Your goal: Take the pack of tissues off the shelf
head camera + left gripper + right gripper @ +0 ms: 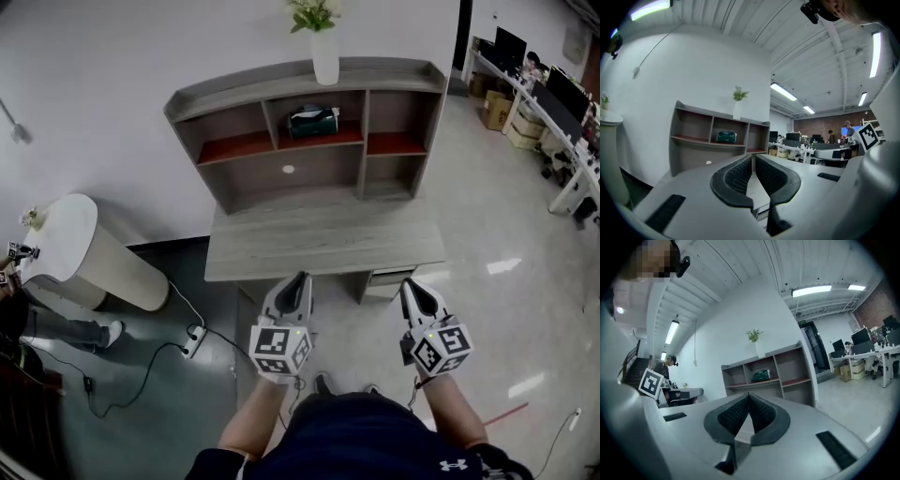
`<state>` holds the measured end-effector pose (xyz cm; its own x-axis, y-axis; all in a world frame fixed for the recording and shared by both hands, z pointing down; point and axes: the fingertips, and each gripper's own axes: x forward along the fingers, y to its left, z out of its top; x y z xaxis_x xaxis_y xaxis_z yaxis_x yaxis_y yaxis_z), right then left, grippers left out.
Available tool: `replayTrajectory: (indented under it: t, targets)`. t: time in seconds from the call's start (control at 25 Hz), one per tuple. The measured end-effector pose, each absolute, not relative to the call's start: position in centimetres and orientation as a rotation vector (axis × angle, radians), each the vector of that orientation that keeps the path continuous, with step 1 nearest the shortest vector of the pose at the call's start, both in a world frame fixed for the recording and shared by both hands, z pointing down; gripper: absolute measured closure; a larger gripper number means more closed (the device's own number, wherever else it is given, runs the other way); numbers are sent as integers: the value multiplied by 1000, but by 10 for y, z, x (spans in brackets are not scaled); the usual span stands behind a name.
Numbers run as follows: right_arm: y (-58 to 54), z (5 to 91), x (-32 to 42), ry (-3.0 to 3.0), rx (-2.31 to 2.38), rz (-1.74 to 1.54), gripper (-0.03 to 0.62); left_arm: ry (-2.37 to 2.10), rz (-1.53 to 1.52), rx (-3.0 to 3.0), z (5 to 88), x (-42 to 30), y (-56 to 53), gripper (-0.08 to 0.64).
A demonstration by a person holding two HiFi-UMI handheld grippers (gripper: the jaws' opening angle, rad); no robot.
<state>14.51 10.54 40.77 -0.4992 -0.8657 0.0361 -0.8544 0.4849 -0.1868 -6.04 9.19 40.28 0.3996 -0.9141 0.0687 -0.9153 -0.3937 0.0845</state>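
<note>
1. Left gripper [301,279]: held level over the floor just short of the near edge of the desk [319,246], pointing at the shelf [364,141]. In the left gripper view the jaws are drawn together at the tips, with nothing between them.
2. Pack [313,121]: dark green, lying in the middle upper bay of the shelf on a red-lined board. A vase [324,54] stands on the shelf top directly above it. The pack is well apart from both grippers and untouched.
3. Right gripper [411,284]: level too, just beside the left one and no nearer the desk. In the right gripper view the jaws meet at the tips and hold nothing.
4. Step in hand, as I judge it: the very start, the approach. The whole desk top lies between the grippers and the shelf, and no reach has begun.
5. Next move calls for:
   - one gripper going forward over the desk and rising to the middle bay;
   - jaws opened wide enough to span the pack before arrival;
   - entry between the two dividers and under the top board.
6. The pack looks soft, so I expect it to give under the squeeze.
7. Which gripper will go, I cannot tell; the pack sits roughly between their lines.
</note>
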Motion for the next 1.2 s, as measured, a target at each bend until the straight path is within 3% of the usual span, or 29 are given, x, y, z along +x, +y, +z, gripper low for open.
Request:
replayTrajectory:
  t: [1.2]
  targets:
    - [52,420,76,2585,-1709,-296,580,-1492,24,2573,440,-129,36,520]
